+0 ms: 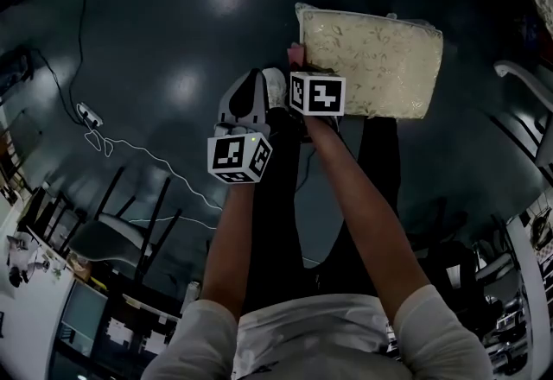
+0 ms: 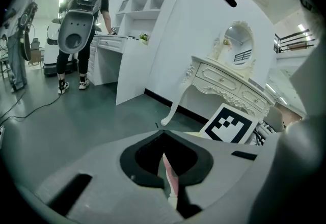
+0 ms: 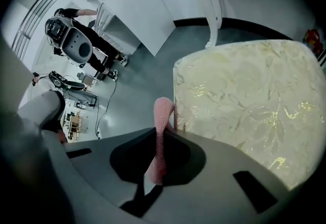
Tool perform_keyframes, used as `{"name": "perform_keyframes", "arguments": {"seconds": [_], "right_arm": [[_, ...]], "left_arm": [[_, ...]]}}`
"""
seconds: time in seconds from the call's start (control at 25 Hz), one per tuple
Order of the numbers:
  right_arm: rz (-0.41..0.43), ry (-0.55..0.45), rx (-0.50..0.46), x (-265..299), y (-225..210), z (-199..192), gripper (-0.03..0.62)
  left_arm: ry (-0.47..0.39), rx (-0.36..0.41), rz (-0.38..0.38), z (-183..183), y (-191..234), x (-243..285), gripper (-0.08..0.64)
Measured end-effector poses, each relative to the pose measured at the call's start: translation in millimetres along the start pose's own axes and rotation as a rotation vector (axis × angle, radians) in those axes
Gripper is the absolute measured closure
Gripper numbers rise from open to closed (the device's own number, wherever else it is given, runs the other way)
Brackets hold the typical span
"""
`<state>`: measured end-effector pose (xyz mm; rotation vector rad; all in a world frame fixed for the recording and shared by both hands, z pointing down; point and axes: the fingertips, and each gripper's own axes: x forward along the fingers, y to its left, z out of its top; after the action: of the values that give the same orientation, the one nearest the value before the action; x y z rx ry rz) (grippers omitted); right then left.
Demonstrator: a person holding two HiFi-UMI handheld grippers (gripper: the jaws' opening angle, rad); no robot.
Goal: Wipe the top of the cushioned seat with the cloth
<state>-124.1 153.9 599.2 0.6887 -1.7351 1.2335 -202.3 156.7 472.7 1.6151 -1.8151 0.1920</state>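
Left gripper [image 2: 167,177] and right gripper [image 3: 159,152] pinch cloth [image 3: 163,112] beside cushioned seat [image 3: 244,101]; dressing table [image 2: 230,90] beyond.

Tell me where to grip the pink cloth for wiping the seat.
By its bunched edge, as the right gripper has it, coming from the seat's left edge: the cloth's free fold stands forward of the jaws, right beside it.

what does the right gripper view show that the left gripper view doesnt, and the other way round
Only the right gripper view: the seat, its floral top filling the right side just beyond the jaws.
Only the left gripper view: an oval mirror and carved drawers.
Both: the pink cloth pinched between shut jaws, a white table leg, a standing person and the grey floor.
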Motion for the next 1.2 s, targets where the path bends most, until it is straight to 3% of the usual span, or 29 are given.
{"name": "perform_keyframes", "arguments": {"seconds": [0.56,0.92,1.2], "right_arm": [[-0.035,-0.081,-0.081,-56,-60,7,0.571],[-0.148,-0.133,-0.085,-114,-171,10,0.571],[-0.231,-0.171,0.016,-160,-260,10,0.571]], "left_arm": [[-0.006,0.012,-0.05,2,-62,27,0.552],[0.023,0.008,-0.104,-24,-137,61,0.552],[0.035,0.012,-0.147,-34,-194,88,0.552]]}}
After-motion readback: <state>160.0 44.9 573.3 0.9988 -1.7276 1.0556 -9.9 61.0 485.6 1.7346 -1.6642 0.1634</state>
